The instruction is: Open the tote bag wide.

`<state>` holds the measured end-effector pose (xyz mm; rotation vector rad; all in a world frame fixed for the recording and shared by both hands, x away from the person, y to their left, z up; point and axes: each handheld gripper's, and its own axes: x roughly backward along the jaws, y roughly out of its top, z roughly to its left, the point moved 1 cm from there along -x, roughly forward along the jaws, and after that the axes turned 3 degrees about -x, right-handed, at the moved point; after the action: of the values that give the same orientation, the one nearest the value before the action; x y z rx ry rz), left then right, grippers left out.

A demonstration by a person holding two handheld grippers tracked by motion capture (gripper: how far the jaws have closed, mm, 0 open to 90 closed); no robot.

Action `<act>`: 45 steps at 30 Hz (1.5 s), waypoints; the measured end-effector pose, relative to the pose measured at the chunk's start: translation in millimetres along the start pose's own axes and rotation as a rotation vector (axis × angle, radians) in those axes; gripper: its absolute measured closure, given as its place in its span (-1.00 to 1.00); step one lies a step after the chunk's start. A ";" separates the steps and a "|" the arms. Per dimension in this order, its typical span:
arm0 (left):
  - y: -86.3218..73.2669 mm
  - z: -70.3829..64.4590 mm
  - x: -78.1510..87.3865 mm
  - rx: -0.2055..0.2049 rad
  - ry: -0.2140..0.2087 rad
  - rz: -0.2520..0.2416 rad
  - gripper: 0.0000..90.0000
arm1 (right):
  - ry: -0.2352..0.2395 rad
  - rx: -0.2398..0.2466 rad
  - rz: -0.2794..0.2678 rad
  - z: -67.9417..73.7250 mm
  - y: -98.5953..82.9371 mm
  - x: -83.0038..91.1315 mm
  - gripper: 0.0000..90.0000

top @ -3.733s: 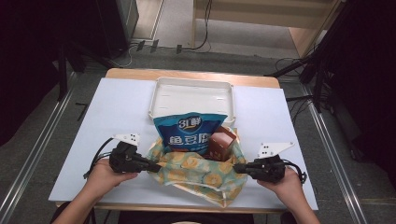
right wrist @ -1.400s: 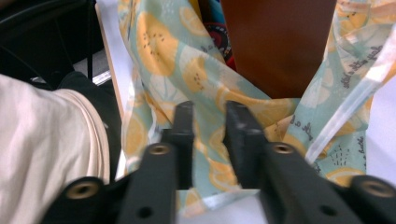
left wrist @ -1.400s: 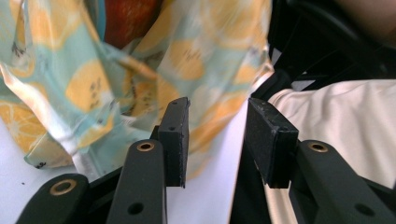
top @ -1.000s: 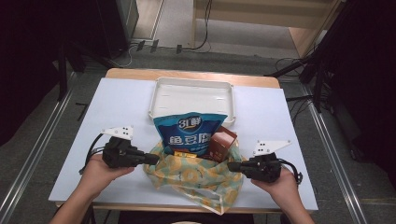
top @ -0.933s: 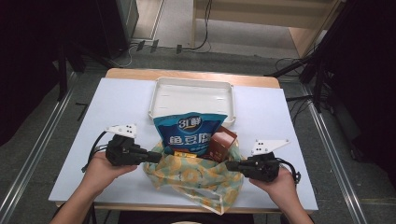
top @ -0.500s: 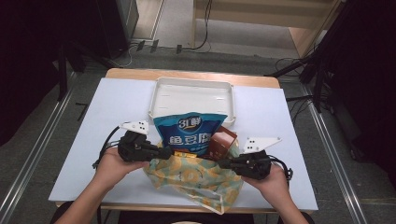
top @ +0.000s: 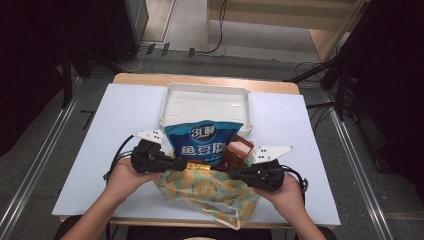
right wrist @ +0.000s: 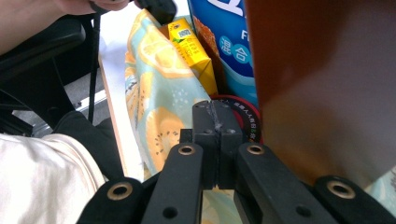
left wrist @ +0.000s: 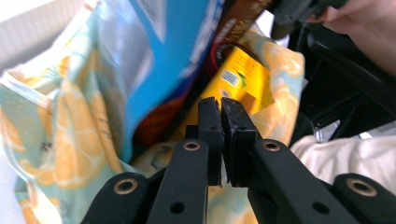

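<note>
**Both claws pinch the rim of the lemon-print bag**

While the person's forearms come in from the bottom of the high view, the left claw (top: 181, 164) and the right claw (top: 235, 173) face each other across the mouth of a lemon-print bag (top: 210, 192) lying near the front edge of the white surface (top: 125, 115); each tip meets the bag's rim on its own side; a blue snack pouch (top: 203, 141) and a brown carton (top: 238, 152) stand up out of the bag, the carton just to the right of the pouch; behind them a white tray (top: 207, 100) rests on the surface, the pouch's top overlapping its near wall.

In the left gripper view, the left claw (left wrist: 221, 103) has its jaws drawn together with only a thin slit between them, the bag's fabric (left wrist: 51, 135) bunched below the tips; I cannot tell for sure how much cloth lies in the slit; past the tips show the blue pouch (left wrist: 154, 65) and a yellow box (left wrist: 243, 79) inside the bag.

In the right gripper view, the right claw (right wrist: 213, 106) has its jaws pressed fully together at the bag's edge (right wrist: 159, 107); the brown carton (right wrist: 322, 79) looms close on the right, the yellow box (right wrist: 191, 46) and the blue pouch (right wrist: 224, 42) sit beyond.
</note>
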<state>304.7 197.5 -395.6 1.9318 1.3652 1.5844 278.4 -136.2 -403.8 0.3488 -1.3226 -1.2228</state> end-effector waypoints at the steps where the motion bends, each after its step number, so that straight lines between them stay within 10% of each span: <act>1: -2.4 -2.5 -0.2 0.006 -0.009 0.006 0.94 | -0.001 -0.004 -0.001 0.0 -0.3 0.8 1.00; 22: -35.7 -10.4 -28.5 0.046 -0.111 0.072 0.92 | -0.062 -0.024 -0.015 0.3 -8.4 -23.5 1.00; 45: -49.6 11.8 -30.1 0.090 -0.057 0.088 0.89 | 0.046 0.046 0.065 5.3 -40.9 -17.2 1.00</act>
<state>293.1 202.5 -453.5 2.1006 1.3675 1.5180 258.3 -136.1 -443.7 0.3622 -1.3140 -1.1251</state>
